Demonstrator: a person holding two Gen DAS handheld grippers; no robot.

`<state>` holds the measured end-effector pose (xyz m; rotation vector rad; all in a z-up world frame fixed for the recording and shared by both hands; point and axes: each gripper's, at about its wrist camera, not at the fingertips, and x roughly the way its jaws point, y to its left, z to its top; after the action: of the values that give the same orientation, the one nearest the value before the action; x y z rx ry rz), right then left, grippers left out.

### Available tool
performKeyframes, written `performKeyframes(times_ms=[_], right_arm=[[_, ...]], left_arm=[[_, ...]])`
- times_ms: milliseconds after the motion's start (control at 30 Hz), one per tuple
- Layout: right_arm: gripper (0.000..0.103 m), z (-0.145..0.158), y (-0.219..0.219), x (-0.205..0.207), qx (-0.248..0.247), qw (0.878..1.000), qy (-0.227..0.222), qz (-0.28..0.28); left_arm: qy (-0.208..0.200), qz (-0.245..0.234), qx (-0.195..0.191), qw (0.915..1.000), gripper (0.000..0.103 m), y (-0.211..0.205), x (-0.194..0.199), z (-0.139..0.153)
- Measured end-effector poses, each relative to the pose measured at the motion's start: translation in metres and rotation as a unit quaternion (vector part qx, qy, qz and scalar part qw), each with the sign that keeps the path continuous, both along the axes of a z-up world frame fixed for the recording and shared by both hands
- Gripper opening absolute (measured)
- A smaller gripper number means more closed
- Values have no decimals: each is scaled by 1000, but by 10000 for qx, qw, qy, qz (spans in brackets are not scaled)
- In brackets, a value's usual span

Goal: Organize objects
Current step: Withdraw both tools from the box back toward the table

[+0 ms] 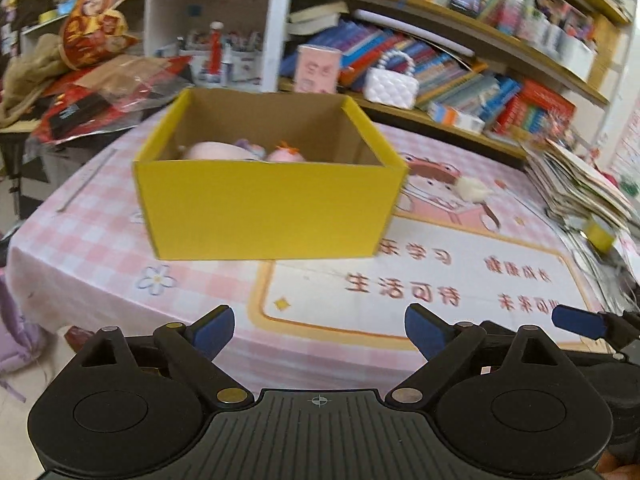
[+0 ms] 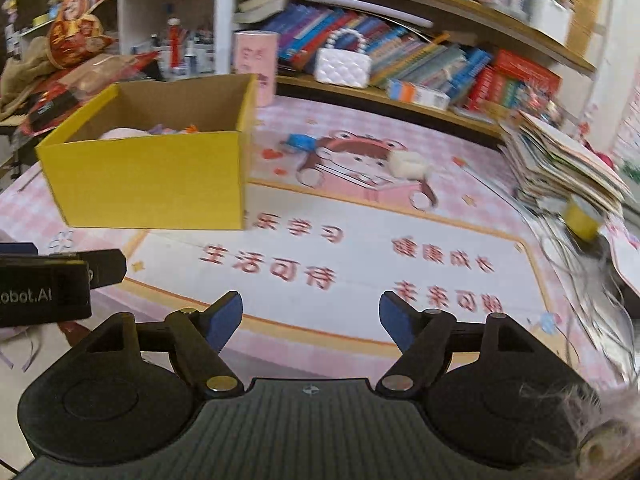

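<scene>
Ahead, both the left gripper (image 1: 319,330) and the right gripper (image 2: 311,316) gape wide and empty above the pink tablecloth (image 2: 360,240), with the yellow box (image 1: 264,200) holding soft toys (image 1: 216,151) at twelve o'clock and a white eraser-like block (image 2: 406,164) toward one o'clock.

The worktop (image 1: 100,240) wore a pink checked cloth printed with a cartoon figure and large red characters inside a yellow border. A yellow cardboard box (image 1: 264,208) stood directly on it toward the far left, open at the top (soft pink toys showed inside). To the right of the box, well apart, a small white fluffy thing (image 2: 406,164) lay on the cartoon print, and a little blue item (image 2: 302,143) sat between it and the box. At the right edge a slumped pile of papers and booklets (image 2: 560,168) rested on the cloth, with a yellow roll of tape (image 2: 580,218) just beside it.
</scene>
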<state>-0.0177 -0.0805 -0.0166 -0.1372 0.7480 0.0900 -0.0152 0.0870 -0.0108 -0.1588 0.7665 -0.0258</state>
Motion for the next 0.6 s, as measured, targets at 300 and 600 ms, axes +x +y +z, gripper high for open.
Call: performKeyframes(times_ms=[300, 600], right_arm=[[79, -4, -28, -2, -22, 9984, 133, -555], [80, -6, -52, 6, -84, 9958, 197, -892]], left_arm=[[105, -422, 6, 9991, 97, -24, 9, -4], [188, -795, -25, 9967, 97, -51, 30, -7]])
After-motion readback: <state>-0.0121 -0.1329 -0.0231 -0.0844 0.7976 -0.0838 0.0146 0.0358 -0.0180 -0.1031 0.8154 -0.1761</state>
